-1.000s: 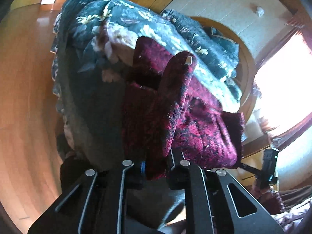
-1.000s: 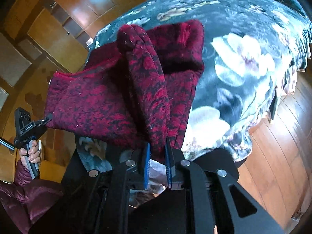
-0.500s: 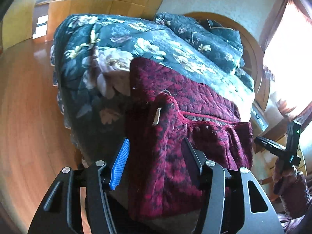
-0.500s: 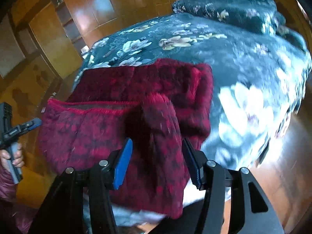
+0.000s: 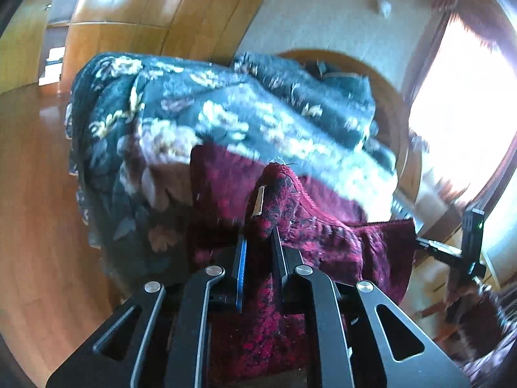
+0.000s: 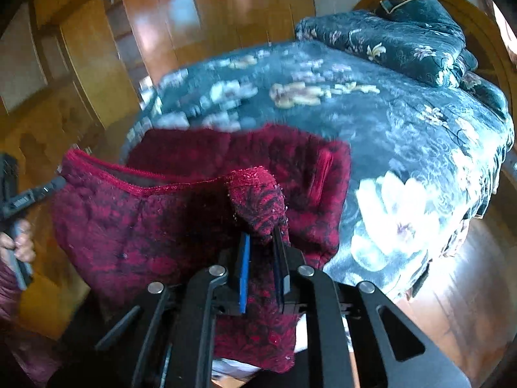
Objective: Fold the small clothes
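A dark red patterned garment [image 5: 326,242] hangs over the near edge of a bed with a dark floral quilt [image 5: 226,110]. My left gripper [image 5: 258,242] is shut on the garment's left top corner, where a small label shows. My right gripper [image 6: 261,245] is shut on the right top corner of the same garment [image 6: 135,226]. The hemmed top edge stretches between the two grippers. The right gripper also shows at the right of the left wrist view [image 5: 452,252], and the left gripper at the left of the right wrist view [image 6: 29,194].
A folded floral quilt [image 6: 404,38] lies at the head of the bed by a round wooden headboard [image 6: 478,22]. Wooden floor [image 5: 35,226] surrounds the bed. Wooden wardrobes [image 6: 97,48] stand behind. A bright window [image 5: 465,97] is at the right.
Both grippers were shut on bunched cloth a second ago, opened half a second ago, and now are shut again on the garment's top corners. The top edge is now stretched between them.
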Demonstrator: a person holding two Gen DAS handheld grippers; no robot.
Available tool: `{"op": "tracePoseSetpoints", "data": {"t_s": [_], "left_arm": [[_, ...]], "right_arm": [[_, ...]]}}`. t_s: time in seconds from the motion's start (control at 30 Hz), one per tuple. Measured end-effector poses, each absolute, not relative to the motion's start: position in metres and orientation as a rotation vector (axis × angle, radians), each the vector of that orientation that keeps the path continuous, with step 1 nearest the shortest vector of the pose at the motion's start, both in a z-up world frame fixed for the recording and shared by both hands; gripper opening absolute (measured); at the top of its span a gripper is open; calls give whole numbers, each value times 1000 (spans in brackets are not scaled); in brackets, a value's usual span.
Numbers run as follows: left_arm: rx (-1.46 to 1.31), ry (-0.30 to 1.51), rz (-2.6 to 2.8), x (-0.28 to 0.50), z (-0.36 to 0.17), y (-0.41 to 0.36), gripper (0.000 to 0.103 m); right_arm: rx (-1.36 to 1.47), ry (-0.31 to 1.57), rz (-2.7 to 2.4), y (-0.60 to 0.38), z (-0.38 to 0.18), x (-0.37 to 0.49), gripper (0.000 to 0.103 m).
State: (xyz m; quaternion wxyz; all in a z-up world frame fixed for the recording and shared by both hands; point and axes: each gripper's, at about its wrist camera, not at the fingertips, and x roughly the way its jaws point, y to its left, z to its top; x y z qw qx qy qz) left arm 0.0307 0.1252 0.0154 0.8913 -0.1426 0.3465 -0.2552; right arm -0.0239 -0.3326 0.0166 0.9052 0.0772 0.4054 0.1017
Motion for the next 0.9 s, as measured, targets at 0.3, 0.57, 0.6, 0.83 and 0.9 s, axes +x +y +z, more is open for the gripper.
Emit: {"op": "tracePoseSetpoints", "data": {"t_s": [0.3, 0.57, 0.6, 0.83, 0.9], "left_arm": [[-263, 714, -429, 118, 32, 96, 12], [-226, 770, -408, 170, 11, 70, 12], [-223, 774, -414, 170, 8, 71, 12], [-232, 802, -425, 165, -5, 81, 12], [-248, 799, -430, 164, -5, 84, 12]], "right_arm": [[320, 777, 70, -361, 35, 51, 0], [410, 839, 49, -377, 9, 106, 0], [412, 835, 61, -378, 8, 103, 4], [413, 854, 139, -376, 1, 86, 48], [398, 893, 132, -370, -7, 93, 56]]}}
